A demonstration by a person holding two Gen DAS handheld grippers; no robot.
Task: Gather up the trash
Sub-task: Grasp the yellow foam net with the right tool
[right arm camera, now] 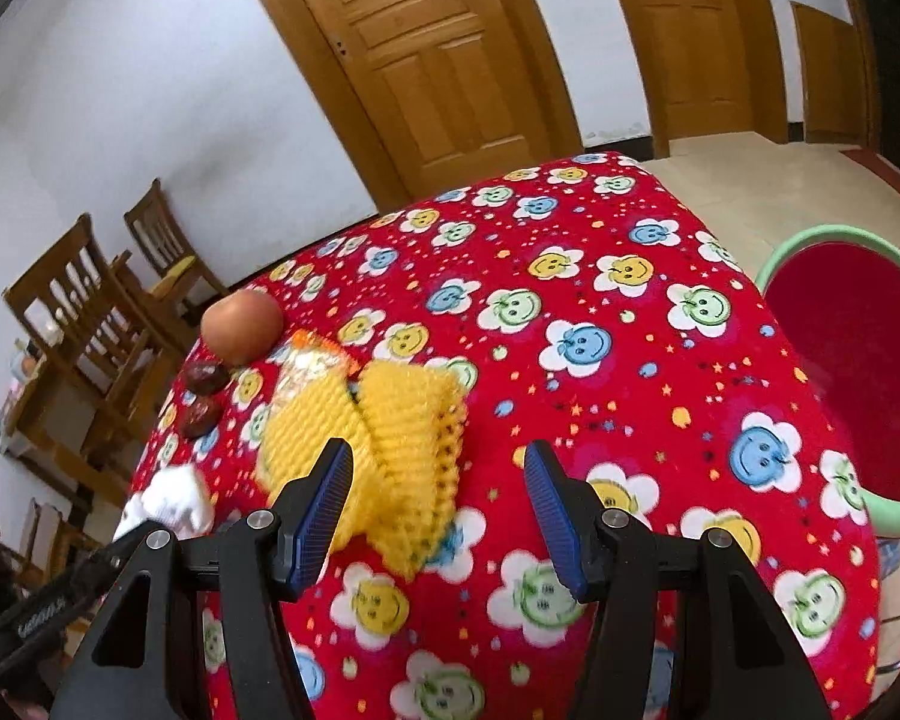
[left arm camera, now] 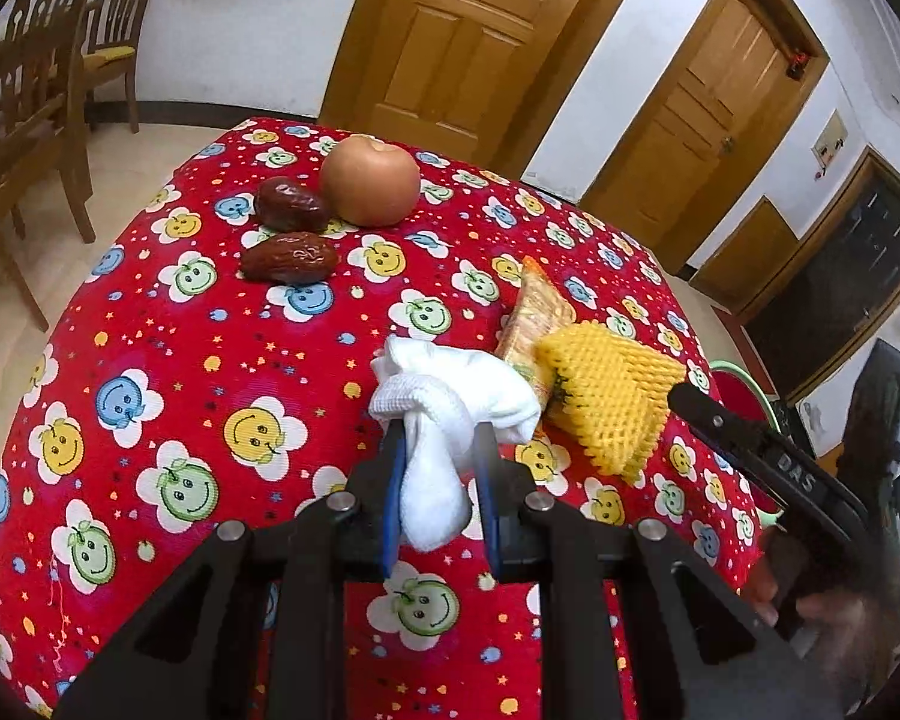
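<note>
The left tongs (left arm camera: pixel 435 438) clench a crumpled white tissue (left arm camera: pixel 450 402) above the table (left arm camera: pixel 150 312). The right tongs (right arm camera: pixel 438 480) hang released at the yellow foam fruit net (right arm camera: pixel 366 438), which lies against a snack wrapper (right arm camera: pixel 309 369).

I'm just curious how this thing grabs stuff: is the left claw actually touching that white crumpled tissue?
Touching. In the left wrist view the left gripper has both blue fingers pressed against the white tissue, which bulges out between them.

A round brown fruit (left arm camera: pixel 370 181) is sitting on the smiley-flower red tablecloth (left arm camera: pixel 168 372) — two dried dates (left arm camera: pixel 290 232) lying just beside it, wooden chairs (left arm camera: pixel 36 120) standing beyond the cloth's edge.
</note>
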